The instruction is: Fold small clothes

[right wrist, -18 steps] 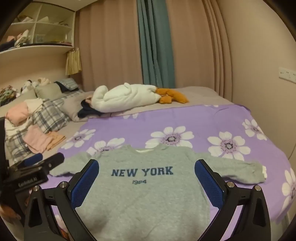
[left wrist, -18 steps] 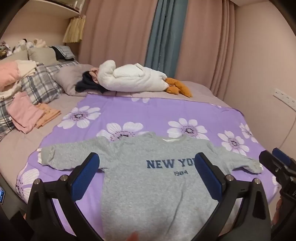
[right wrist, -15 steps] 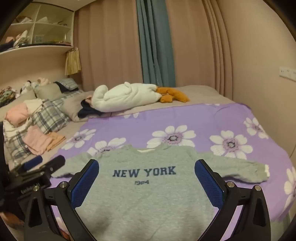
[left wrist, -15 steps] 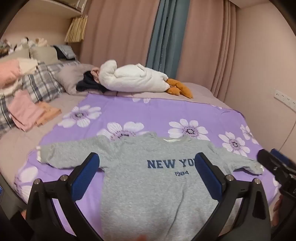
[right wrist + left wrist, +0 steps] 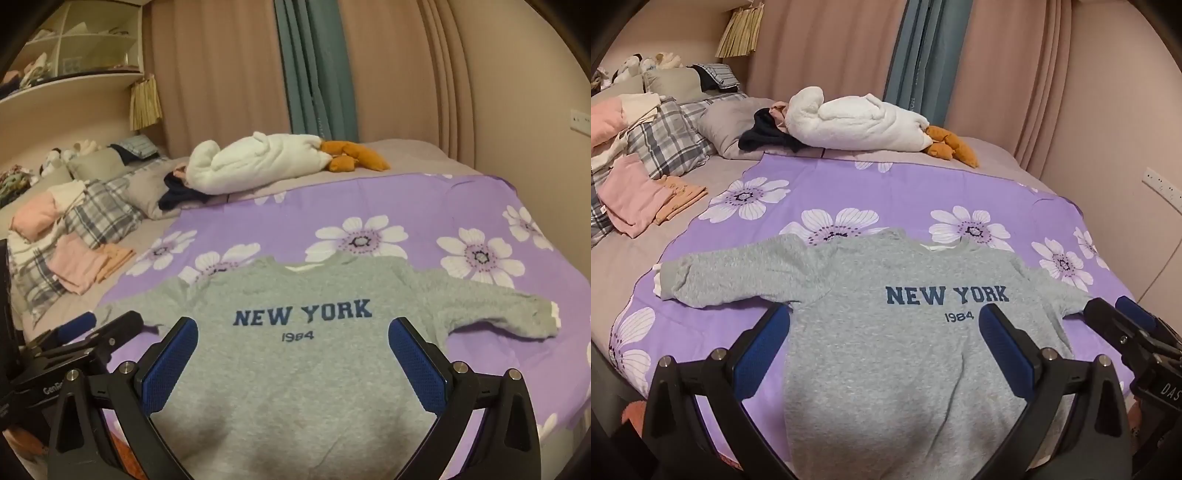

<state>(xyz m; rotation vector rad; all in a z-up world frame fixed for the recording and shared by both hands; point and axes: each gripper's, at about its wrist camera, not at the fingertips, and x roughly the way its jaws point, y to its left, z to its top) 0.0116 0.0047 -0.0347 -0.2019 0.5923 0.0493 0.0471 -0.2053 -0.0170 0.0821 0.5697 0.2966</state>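
A small grey sweatshirt printed NEW YORK 1984 lies flat, front up, on a purple flowered sheet, both sleeves spread to the sides. My left gripper hovers wide open above its lower left body, nothing between the blue pads. My right gripper is also wide open over the sweatshirt, just below the print. Each gripper shows at the edge of the other's view: the right gripper by the right sleeve, the left gripper near the left sleeve.
Folded pink and orange clothes lie on the bed at the left beside plaid pillows. A white plush goose and dark clothing lie at the far side. Curtains and a wall close off the back and right.
Both grippers have dipped slightly and edged forward over the sweatshirt; the print now sits higher in the views. The sweatshirt itself has not moved.
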